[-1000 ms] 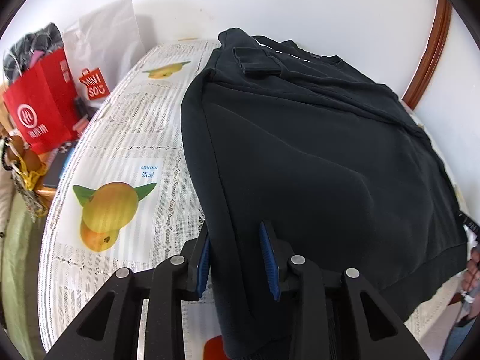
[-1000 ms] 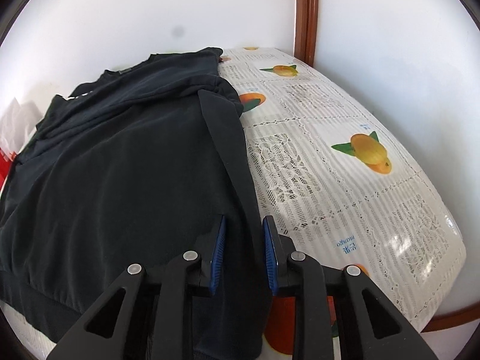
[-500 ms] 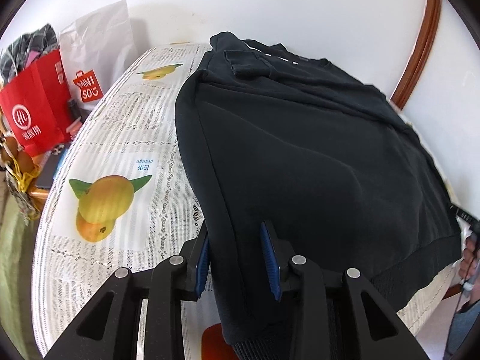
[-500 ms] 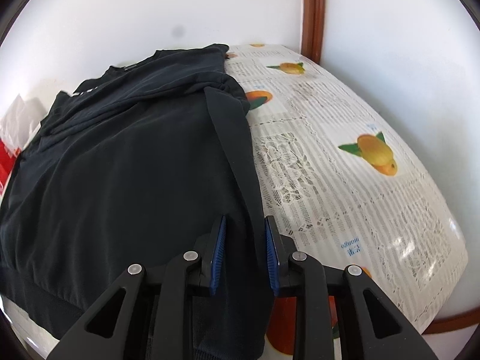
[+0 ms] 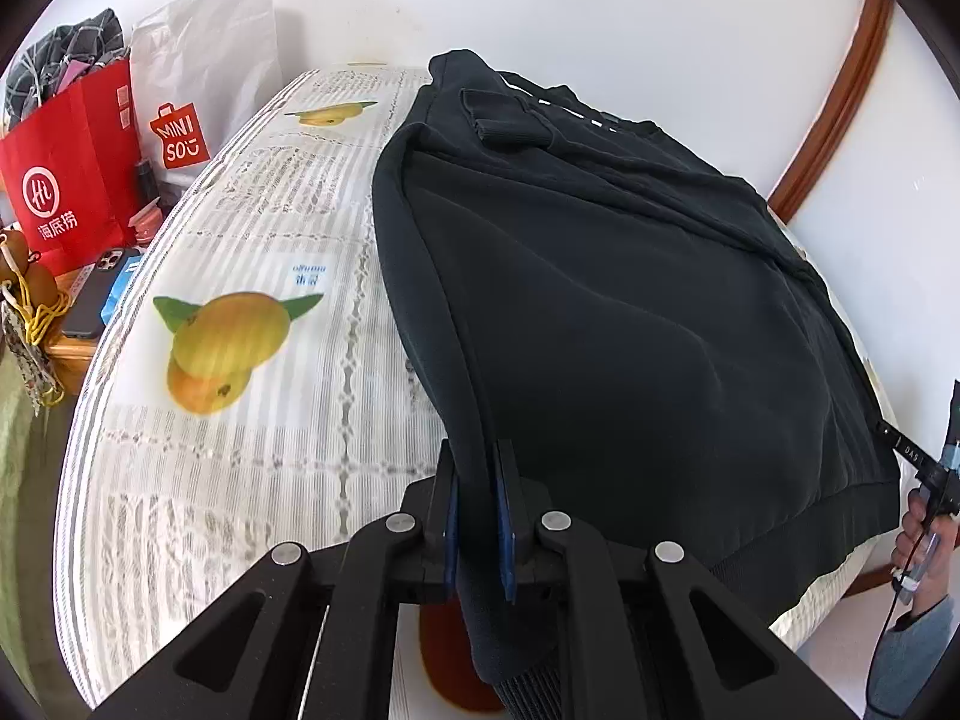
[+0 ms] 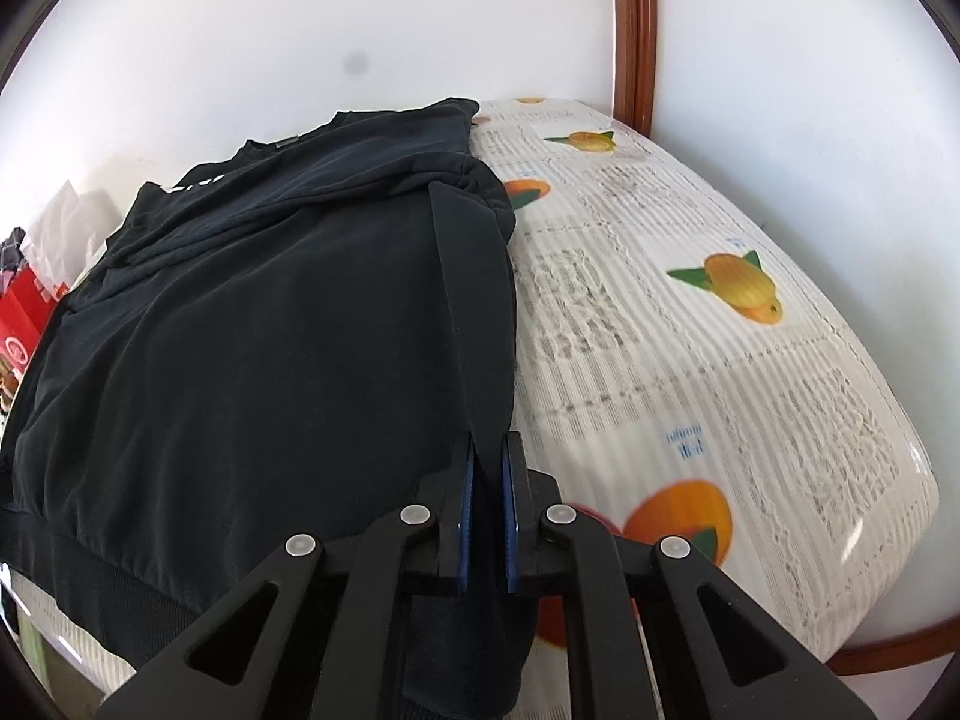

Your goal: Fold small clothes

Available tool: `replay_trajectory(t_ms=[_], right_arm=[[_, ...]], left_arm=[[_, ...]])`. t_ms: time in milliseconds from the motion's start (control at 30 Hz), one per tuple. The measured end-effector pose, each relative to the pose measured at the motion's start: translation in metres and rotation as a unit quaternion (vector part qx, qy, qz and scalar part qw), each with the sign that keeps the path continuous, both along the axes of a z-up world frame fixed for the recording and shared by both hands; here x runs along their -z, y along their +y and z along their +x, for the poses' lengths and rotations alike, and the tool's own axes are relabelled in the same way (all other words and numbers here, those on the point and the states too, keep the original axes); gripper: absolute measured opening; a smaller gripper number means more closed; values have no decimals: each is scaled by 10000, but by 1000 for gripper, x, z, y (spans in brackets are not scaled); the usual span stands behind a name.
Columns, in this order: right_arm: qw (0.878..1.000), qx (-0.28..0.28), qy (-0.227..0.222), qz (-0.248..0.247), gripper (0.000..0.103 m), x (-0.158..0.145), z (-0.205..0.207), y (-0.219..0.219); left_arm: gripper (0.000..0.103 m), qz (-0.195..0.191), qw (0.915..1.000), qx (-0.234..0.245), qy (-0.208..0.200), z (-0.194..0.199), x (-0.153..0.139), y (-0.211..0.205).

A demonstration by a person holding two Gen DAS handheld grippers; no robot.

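Observation:
A black sweatshirt lies spread on a table covered with a white fruit-print cloth; it also shows in the right wrist view. My left gripper is shut on the sweatshirt's near left edge by the hem. My right gripper is shut on its near right edge, where a folded sleeve strip runs back. The hem corners hang below both grippers. The sleeves are folded in across the body.
A red paper bag and a white Miniso bag stand left of the table, with a phone on a wooden stand. White walls and brown door trim lie behind. Bare tablecloth lies right of the garment.
Both grippers closed tighter on the sweatshirt's near edges and lifted them slightly; the fabric now rises toward the fingers. The view has shifted a little toward the table.

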State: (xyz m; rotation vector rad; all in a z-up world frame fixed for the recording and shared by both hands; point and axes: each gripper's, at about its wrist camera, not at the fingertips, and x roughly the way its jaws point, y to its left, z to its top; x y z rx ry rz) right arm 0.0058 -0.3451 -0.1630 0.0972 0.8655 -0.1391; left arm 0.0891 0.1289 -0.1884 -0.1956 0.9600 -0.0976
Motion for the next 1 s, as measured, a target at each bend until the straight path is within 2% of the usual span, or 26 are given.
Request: replay_trajectory(t_ms=[67,200,267,333,433,467,500,533,667,900,1000], right_arm=[[10000,-74,55,0,13,0,-4,1],[9998,-77,10,200,16,2,-9,-1],[9995,-90,-27,305,21,3,-8,-2],[9987,-121,-63,496,29,3,-3,0],[9988,-122,-50,481,30,3,5,6],[9991,-124,-28,416,28,3,8,10],[9993,-141,-22,331,23,3,9,14],[9996,-193,-4,225,11,4,10,19],[9998,-161,-75,0,10,2,3,25],[9982,-119,-438,405,9,-22,-16,9],[9974,-136,-566,415,9,-32,-16,8]], left_arm=[[15,23,10000,39,-17,-3,0,-1],[24,-97,9999,92,-33,-4,1,-2],[37,-142,9998,160,-52,-5,1,-6],[41,-63,9998,195,-39,-4,0,-12],[38,323,9993,204,42,-3,-1,-24],[26,487,9986,200,57,-3,-1,-29],[20,631,9978,197,60,-4,-1,-30],[11,683,9974,224,62,-6,-2,-32],[9,603,9978,276,60,-13,-5,-27],[9,322,9990,222,-207,-20,-31,-16],[9,207,9989,213,-354,-17,-45,-13]])
